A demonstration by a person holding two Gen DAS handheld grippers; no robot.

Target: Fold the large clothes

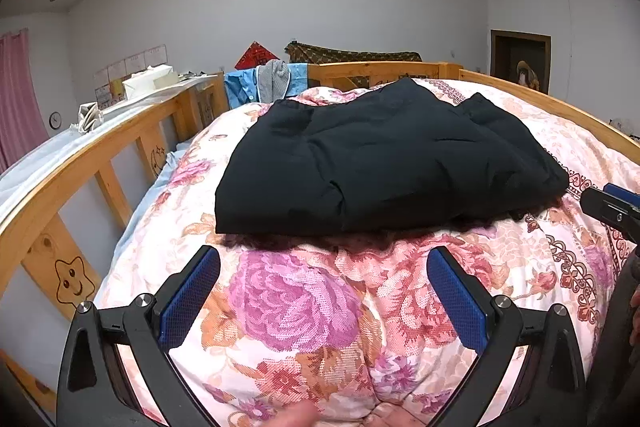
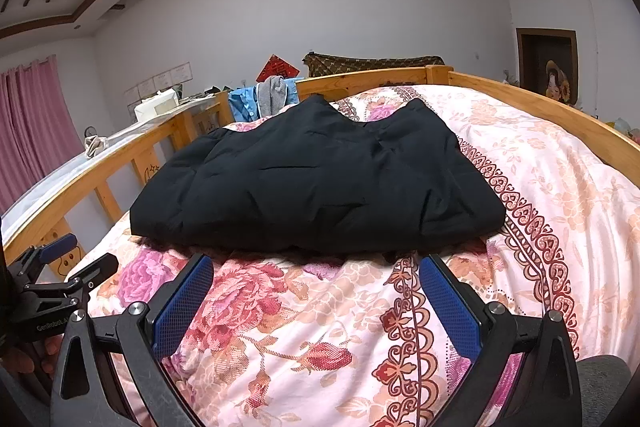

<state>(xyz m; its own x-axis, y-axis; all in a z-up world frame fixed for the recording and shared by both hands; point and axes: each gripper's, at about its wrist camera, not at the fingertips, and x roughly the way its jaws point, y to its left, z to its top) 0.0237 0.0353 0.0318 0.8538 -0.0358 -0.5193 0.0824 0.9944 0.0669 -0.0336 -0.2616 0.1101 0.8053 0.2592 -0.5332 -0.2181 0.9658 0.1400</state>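
A black padded garment (image 1: 376, 159) (image 2: 316, 183) lies folded into a thick rectangle on the floral quilt (image 1: 304, 303) (image 2: 304, 323). My left gripper (image 1: 323, 267) hovers just short of its near edge, jaws wide apart, nothing between the blue pads (image 1: 192, 295). My right gripper (image 2: 316, 277) stands likewise in front of the garment's near edge, open and empty. In the left wrist view the right gripper (image 1: 612, 207) shows at the right edge; in the right wrist view the left gripper (image 2: 68, 267) shows at the lower left.
A wooden bed rail (image 1: 100, 143) (image 2: 540, 107) runs around the quilt on the left, far and right sides. Blue and grey clothes (image 1: 264, 83) hang over the far rail. A shelf with a white box (image 1: 148, 81) runs along the left, pink curtain (image 2: 32, 123) behind.
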